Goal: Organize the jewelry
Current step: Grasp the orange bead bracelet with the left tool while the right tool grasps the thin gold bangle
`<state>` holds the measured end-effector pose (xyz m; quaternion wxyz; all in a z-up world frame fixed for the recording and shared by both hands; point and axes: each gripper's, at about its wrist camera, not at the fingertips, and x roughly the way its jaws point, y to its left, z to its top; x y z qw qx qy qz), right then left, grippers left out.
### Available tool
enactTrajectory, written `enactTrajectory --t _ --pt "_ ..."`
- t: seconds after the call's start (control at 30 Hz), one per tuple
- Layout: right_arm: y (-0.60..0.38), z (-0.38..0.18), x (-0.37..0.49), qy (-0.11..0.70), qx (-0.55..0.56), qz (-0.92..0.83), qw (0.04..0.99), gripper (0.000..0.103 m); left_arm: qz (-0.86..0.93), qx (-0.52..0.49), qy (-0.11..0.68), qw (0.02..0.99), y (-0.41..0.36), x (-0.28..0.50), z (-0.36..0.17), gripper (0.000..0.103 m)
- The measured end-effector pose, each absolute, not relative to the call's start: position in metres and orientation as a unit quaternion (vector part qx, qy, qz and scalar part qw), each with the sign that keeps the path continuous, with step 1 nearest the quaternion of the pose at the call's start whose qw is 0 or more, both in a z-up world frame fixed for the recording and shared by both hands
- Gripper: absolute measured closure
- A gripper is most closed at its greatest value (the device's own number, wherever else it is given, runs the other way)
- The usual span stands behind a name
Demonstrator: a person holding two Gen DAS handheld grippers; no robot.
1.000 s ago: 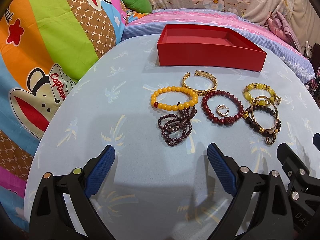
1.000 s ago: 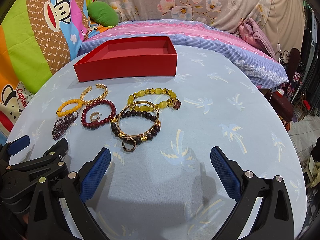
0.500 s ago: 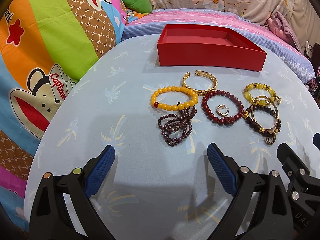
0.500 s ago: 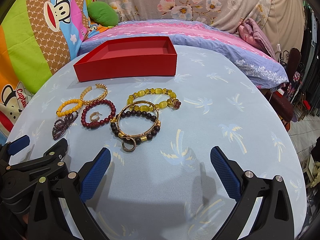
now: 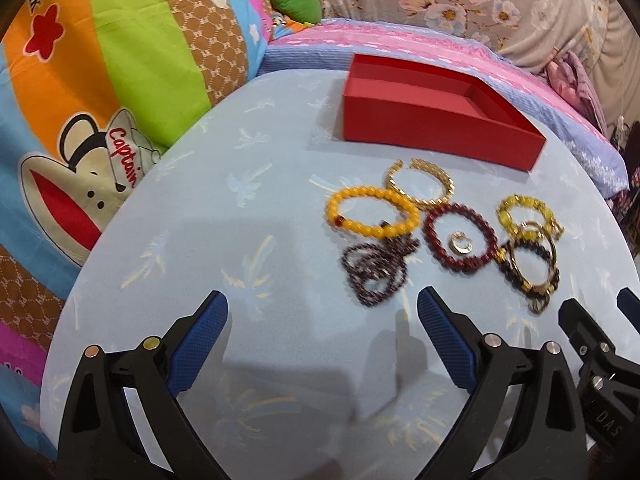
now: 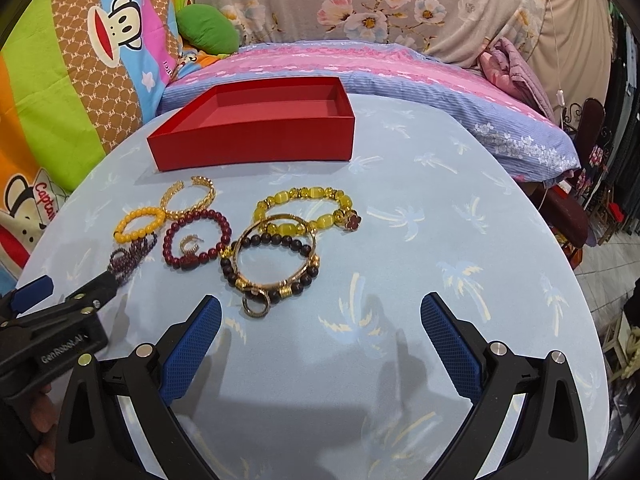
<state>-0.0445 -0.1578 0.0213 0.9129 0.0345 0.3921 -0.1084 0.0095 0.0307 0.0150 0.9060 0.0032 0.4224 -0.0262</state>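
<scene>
The left tongs (image 5: pixel 322 316) hang wide open over the pale blue tabletop (image 5: pixel 192 240), gripping nothing. Ahead lie an amber bead bracelet (image 5: pixel 372 210), a tangled dark bead strand (image 5: pixel 376 268), a dark red bead bracelet (image 5: pixel 460 238) encircling a small ring (image 5: pixel 460 243), and a gold cuff (image 5: pixel 422 182). Behind them sits a red box (image 5: pixel 436 120).

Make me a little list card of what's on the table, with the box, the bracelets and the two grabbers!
box: red box, open, nothing visible inside
bracelets: orange bead bracelet, dark red bead bracelet, yellow bead bracelet, all on the table
ring: small gold ring inside the dark red one
left gripper: open, holding nothing
right gripper: open, holding nothing
</scene>
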Motion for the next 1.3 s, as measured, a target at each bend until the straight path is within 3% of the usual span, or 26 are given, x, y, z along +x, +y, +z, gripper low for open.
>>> enactTrajectory --t 0.5,1.0,1.3 --pt "-0.153 0.015 0.009 0.415 0.059 -0.076 0.905 0.007 -0.032 0.008 0.419 0.908 0.032 0.031 0.018 0.01" --pt "-0.146 0.0 0.025 0.433 0.049 -0.056 0.898 0.045 -0.028 0.004 0.433 0.901 0.031 0.046 0.011 0.01" --pt "-0.157 0.009 0.015 0.418 0.061 -0.06 0.904 0.046 -0.044 0.01 0.44 0.897 0.021 0.051 0.008 0.01"
